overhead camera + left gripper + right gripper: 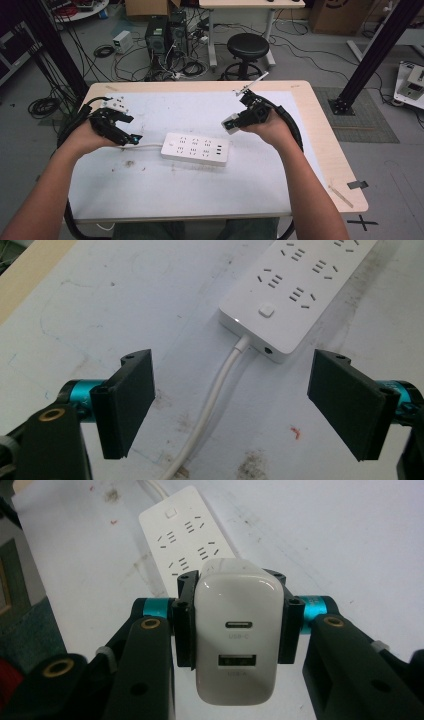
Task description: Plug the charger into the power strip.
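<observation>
One white rectangular plastic power strip on table, one white USB charger block clamped in right gripper, left gripper jaws apart, straddling one white cord.

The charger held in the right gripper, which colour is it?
White charger, clearest in the right gripper view.

One power strip, one charger, two hand-held grippers.
</observation>
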A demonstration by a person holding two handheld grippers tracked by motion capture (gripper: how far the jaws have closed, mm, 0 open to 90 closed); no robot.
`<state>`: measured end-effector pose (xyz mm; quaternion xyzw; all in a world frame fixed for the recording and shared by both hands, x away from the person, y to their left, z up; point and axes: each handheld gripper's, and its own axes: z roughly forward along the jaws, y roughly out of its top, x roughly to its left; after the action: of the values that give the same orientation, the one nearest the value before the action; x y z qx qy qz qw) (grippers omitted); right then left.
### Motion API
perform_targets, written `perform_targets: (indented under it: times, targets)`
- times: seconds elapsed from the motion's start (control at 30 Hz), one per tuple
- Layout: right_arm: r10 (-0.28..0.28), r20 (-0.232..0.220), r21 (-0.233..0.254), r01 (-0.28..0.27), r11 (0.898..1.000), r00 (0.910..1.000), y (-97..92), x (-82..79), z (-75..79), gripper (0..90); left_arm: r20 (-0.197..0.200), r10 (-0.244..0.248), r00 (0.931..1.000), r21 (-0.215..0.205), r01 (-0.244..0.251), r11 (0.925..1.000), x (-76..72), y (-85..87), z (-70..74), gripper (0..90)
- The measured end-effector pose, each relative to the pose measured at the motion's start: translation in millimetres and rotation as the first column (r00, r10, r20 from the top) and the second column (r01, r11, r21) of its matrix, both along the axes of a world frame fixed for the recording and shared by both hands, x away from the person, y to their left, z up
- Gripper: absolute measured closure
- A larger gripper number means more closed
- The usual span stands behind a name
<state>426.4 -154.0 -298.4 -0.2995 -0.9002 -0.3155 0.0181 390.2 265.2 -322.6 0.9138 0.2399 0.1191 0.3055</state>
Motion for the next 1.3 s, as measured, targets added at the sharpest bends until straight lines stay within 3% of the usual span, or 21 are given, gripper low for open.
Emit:
perform_targets:
  times: [0.03,0.17,0.33,0.43,0.5,0.57,0.7,0.83,0.87,0.9,0.93,1.0,1.1,1.17,1.27,1.3]
  targets:
    - [0.03,0.006,-0.032,-0.03,0.999,0.9995,7.3,5.0,0.3,63.0,-0.001,0.003,1.0,-0.006,-0.003,1.0,-0.4,-0.5,-0.3,19.0]
    - [0.074,0.003,-0.078,-0.073,0.994,0.9973,19.4,11.8,-1.6,63.0,-0.009,-0.007,0.9999,-0.003,0.007,1.0,0.0,-0.3,-1.3,19.0]
    - [0.163,-0.018,-0.173,-0.164,0.971,0.9865,41.5,19.1,-10.1,63.0,-0.019,-0.009,0.9998,-0.001,0.009,1.0,2.3,0.5,-6.1,19.0]
    - [0.18,-0.021,-0.184,-0.181,0.966,0.9834,46.0,20.5,-12.4,63.0,-0.02,-0.012,0.9997,0.003,0.012,0.9999,3.2,0.7,-7.9,19.0]
    - [0.242,-0.048,-0.239,-0.246,0.939,0.9691,62.0,27.4,-21.1,63.1,-0.018,-0.01,0.9998,0.002,0.01,0.9999,3.3,0.3,-9.7,19.0]
    - [0.259,-0.053,-0.254,-0.264,0.93,0.9644,66.7,29.2,-24.1,63.1,-0.021,-0.015,0.9997,0.003,0.015,0.9999,3.5,0.6,-10.0,19.0]
    - [0.312,-0.077,-0.3,-0.32,0.898,0.9469,80.9,32.6,-32.2,63.1,-0.021,-0.012,0.9997,0.003,0.012,0.9999,3.8,0.9,-11.6,19.0]
    - [0.324,-0.074,-0.318,-0.33,0.889,0.9433,86.0,33.6,-35.2,63.1,-0.026,-0.013,0.9996,0.009,0.013,0.9999,4.2,1.0,-13.3,19.0]
    - [0.345,-0.077,-0.332,-0.35,0.876,0.9354,90.0,34.4,-38.6,63.1,-0.026,-0.013,0.9996,0.009,0.013,0.9999,4.2,1.0,-13.3,19.0]
    - [0.345,-0.077,-0.332,-0.35,0.876,0.9354,90.0,34.4,-38.6,63.1,-0.039,-0.006,0.9992,0.022,0.007,0.9997,5.2,2.0,-15.7,19.0]
    - [0.362,-0.075,-0.351,-0.364,0.863,0.9293,94.1,34.4,-42.6,63.1,-0.042,-0.003,0.9991,0.03,0.004,0.9995,5.7,2.6,-16.3,19.0]
    - [0.372,-0.081,-0.359,-0.375,0.855,0.9249,96.1,34.5,-44.9,63.1,-0.043,0.006,0.9991,0.032,-0.005,0.9995,6.6,4.0,-17.8,19.0]
    - [0.369,-0.078,-0.368,-0.371,0.852,0.926,97.6,34.2,-46.4,63.1,-0.047,0.011,0.9988,0.031,-0.01,0.9995,6.7,4.8,-18.5,19.0]
    - [0.377,-0.092,-0.384,-0.382,0.84,0.9215,100.7,35.3,-51.5,63.1,-0.046,0.007,0.9989,0.034,-0.005,0.9994,6.7,5.2,-19.1,19.1]
    - [0.375,-0.092,-0.391,-0.379,0.838,0.9226,102.2,35.9,-53.6,63.1,-0.048,0.005,0.9989,0.033,-0.003,0.9994,6.7,5.9,-20.4,19.1]
    - [0.376,-0.095,-0.402,-0.381,0.833,0.9218,103.2,36.4,-55.4,63.1,-0.046,0.002,0.9989,0.036,-0.001,0.9994,6.9,6.4,-20.7,19.0]
